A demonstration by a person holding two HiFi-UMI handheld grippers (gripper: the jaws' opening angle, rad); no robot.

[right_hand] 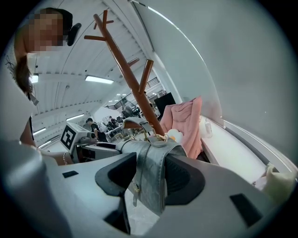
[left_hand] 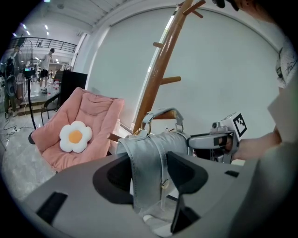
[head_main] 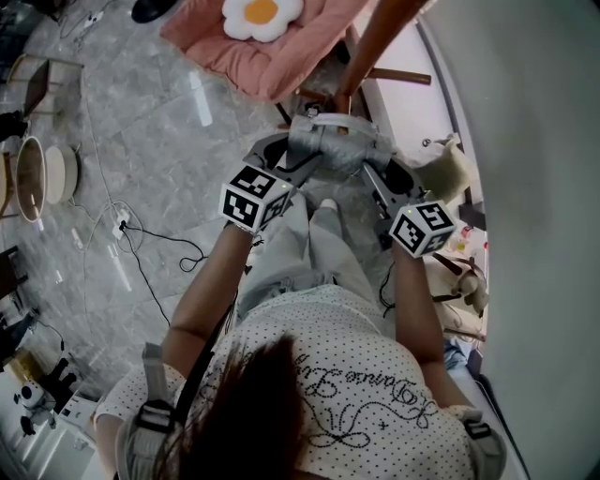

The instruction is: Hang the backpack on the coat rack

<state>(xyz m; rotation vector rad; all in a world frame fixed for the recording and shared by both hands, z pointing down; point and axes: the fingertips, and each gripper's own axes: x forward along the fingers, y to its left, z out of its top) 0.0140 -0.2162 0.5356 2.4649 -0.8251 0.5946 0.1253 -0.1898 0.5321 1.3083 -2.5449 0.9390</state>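
A pale grey-blue backpack (head_main: 328, 145) hangs in the air between my two grippers, right in front of the wooden coat rack (head_main: 375, 42). My left gripper (head_main: 298, 161) is shut on its left side; in the left gripper view the pads press on the backpack (left_hand: 149, 153) and its strap. My right gripper (head_main: 377, 173) is shut on the other side, the backpack (right_hand: 153, 172) filling its jaws. The top handle (left_hand: 163, 114) stands up close to the coat rack (left_hand: 160, 69) pole, beside a low peg. In the right gripper view the coat rack (right_hand: 130, 69) rises just behind the bag.
A pink folding chair (head_main: 253, 47) with a flower cushion (head_main: 262, 14) stands left of the rack. Cables (head_main: 141, 234) trail over the grey floor at left. A white wall and ledge (head_main: 525, 141) run along the right, with small items (head_main: 450, 169) at its foot.
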